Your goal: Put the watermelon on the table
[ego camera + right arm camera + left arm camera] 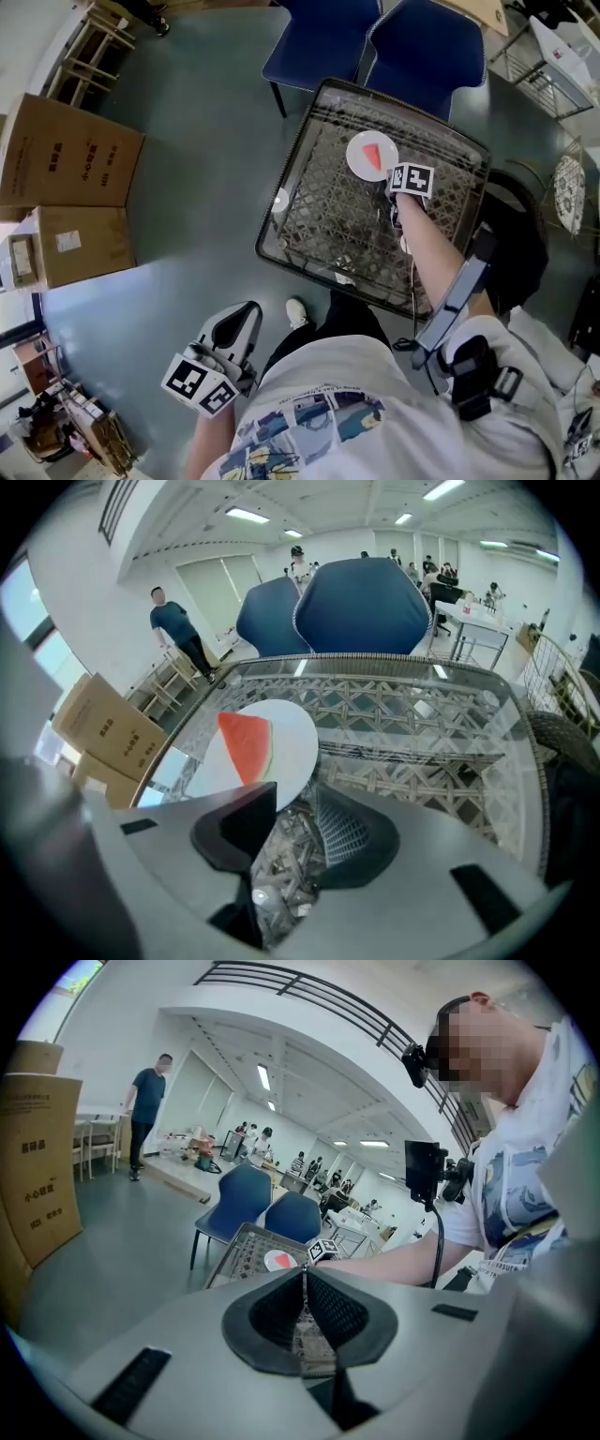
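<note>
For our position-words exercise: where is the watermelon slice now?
In the head view, the watermelon slice lies on a white plate on the glass table, left of the right gripper, near two blue chairs.

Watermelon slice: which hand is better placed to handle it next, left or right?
Right. The right claw hangs open close beside the plate bearing the watermelon slice on the table. The left claw is shut, low beside the person, well away from the table.

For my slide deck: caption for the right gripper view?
Open right gripper over the glass table beside a white plate holding a watermelon slice.
</note>
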A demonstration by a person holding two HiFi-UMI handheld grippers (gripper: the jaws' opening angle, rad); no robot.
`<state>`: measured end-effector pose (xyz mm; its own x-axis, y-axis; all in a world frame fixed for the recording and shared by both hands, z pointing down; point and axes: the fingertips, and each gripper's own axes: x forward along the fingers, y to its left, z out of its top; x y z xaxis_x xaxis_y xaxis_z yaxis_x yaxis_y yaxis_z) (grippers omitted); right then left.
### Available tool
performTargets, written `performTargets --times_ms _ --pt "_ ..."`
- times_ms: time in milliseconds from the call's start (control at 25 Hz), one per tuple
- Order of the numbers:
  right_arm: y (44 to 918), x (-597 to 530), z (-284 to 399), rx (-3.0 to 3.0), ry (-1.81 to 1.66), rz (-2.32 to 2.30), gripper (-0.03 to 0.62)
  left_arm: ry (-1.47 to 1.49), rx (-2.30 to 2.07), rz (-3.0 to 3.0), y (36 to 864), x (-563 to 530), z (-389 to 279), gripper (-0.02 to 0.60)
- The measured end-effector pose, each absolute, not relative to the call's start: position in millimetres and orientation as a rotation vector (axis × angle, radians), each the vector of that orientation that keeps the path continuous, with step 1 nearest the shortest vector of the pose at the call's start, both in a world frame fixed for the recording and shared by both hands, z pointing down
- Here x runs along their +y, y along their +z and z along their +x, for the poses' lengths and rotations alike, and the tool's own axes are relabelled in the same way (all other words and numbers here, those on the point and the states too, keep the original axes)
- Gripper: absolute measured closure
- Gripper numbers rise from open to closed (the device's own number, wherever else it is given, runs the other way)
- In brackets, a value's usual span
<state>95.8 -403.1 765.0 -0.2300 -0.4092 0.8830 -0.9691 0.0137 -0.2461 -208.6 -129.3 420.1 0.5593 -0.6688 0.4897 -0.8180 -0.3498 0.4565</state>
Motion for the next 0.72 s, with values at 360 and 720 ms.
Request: performTargets --times_ms 360,720 --pt "691.2 -308.7 51.4 -1.845 0.968 1.229 0.486 0.259 -1.074 2.287 404.3 -100.6 -225.8 0.56" --pt "590.7 -157.6 -67.6 -2.124 0.717 0.851 0.572 0.241 -1.063 2.366 385.9 -54.2 -279.1 0.561"
